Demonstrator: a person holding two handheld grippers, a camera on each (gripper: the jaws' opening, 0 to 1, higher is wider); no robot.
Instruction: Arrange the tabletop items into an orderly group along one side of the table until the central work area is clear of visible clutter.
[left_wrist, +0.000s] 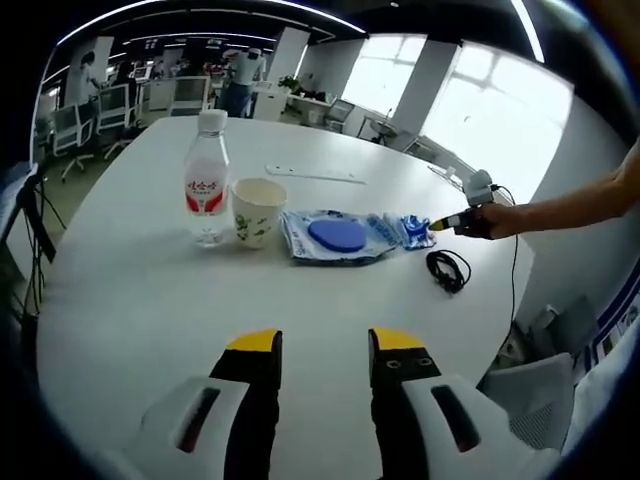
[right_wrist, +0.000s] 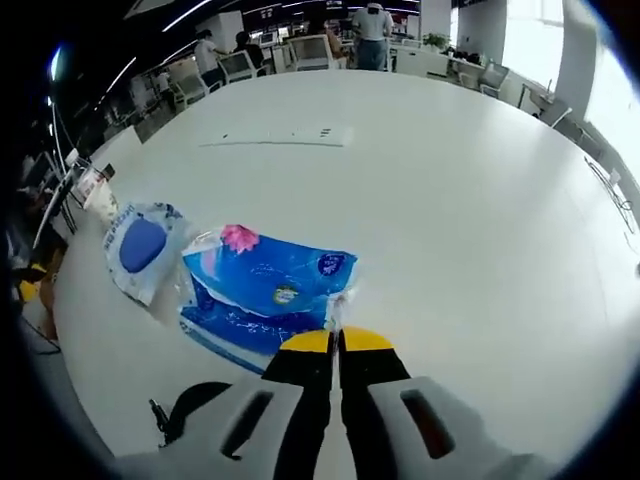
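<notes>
your right gripper (right_wrist: 337, 342) pinches the blue plastic tissue pack (right_wrist: 265, 295) at its edge on the white desk (right_wrist: 450, 200); your left gripper (left_wrist: 325, 345) hangs apart, empty.

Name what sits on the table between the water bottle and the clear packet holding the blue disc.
A paper cup stands between the water bottle and the packet, close beside the bottle, seen in the left gripper view.
</notes>
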